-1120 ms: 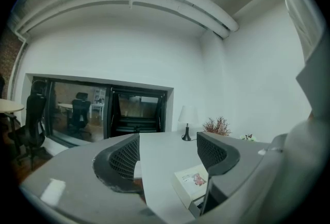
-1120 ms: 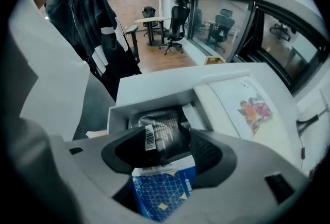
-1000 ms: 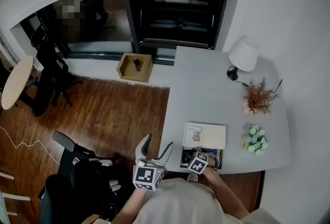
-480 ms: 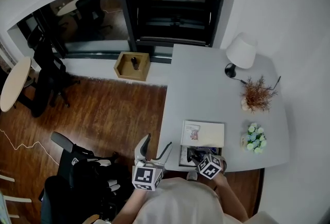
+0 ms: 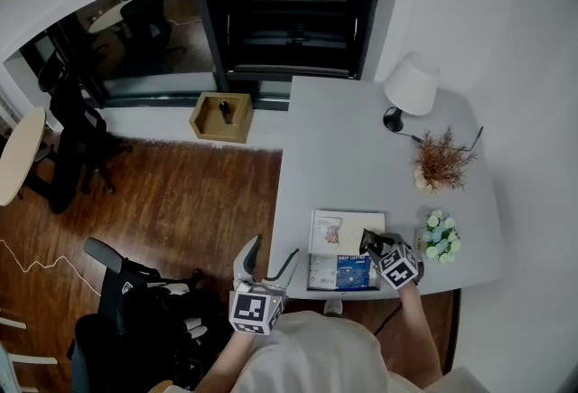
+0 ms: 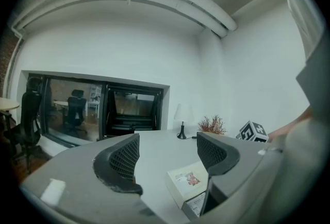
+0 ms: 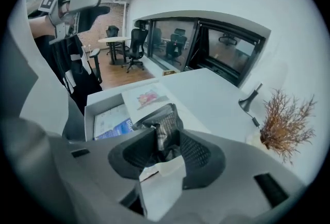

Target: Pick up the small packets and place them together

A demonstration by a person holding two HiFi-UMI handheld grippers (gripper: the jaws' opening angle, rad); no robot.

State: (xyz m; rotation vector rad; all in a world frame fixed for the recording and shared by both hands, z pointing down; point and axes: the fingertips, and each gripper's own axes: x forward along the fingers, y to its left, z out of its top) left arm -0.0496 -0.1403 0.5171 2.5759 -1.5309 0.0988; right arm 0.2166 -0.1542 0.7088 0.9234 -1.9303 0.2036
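right gripper (image 7: 164, 133): just closed, clamping dark packet (image 7: 166, 117), over box (image 7: 90, 110) right end | left gripper (image 6: 168, 154): gaping, empty, left of box

A small dark packet (image 7: 164, 118), crinkled and glossy, is standing roughly upright between the pressed-in jaws of the right gripper (image 7: 164, 140), with a white piece, seemingly its near end, sticking out toward the camera. In the head view it is showing only as a dark scrap (image 5: 369, 241), hanging clear of the surface over the right end of the white lid (image 5: 339, 231), just beside the open box (image 5: 311, 274) with its blue-and-white printed contents.
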